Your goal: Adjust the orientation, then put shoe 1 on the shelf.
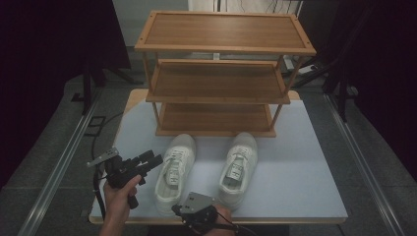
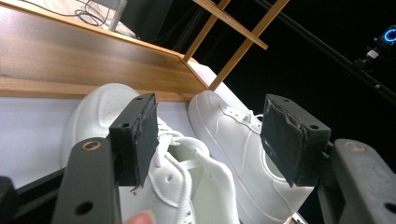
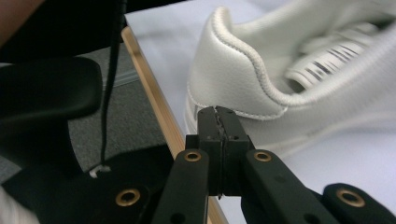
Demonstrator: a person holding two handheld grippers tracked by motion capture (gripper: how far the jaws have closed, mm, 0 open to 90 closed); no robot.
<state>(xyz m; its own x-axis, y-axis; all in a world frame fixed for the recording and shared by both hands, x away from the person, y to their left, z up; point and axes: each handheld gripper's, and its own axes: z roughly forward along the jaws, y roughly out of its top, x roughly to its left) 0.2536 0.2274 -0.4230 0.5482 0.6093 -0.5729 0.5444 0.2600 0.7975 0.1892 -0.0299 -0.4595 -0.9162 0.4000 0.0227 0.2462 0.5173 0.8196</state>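
Two white lace-up sneakers stand side by side on the pale table, toes toward a wooden rack: the left shoe (image 1: 174, 169) and the right shoe (image 1: 238, 167). My left gripper (image 1: 150, 160) is held just left of the left shoe and points at it, jaws open. In the left gripper view, the left gripper (image 2: 212, 133) frames the left shoe's laces (image 2: 180, 161) with the right shoe (image 2: 243, 140) beyond; neither pad touches anything. My right gripper (image 1: 176, 209) sits low at the table's front edge. Its jaws (image 3: 218, 116) are shut on nothing, just short of a white shoe's heel (image 3: 233, 70).
A three-tier wooden shoe rack (image 1: 221, 73) stands at the back of the table (image 1: 305, 167), its shelves bare. The table's wooden front edge (image 3: 154, 112) runs beside the right gripper, with grey floor below. Dark curtains and stands surround the table.
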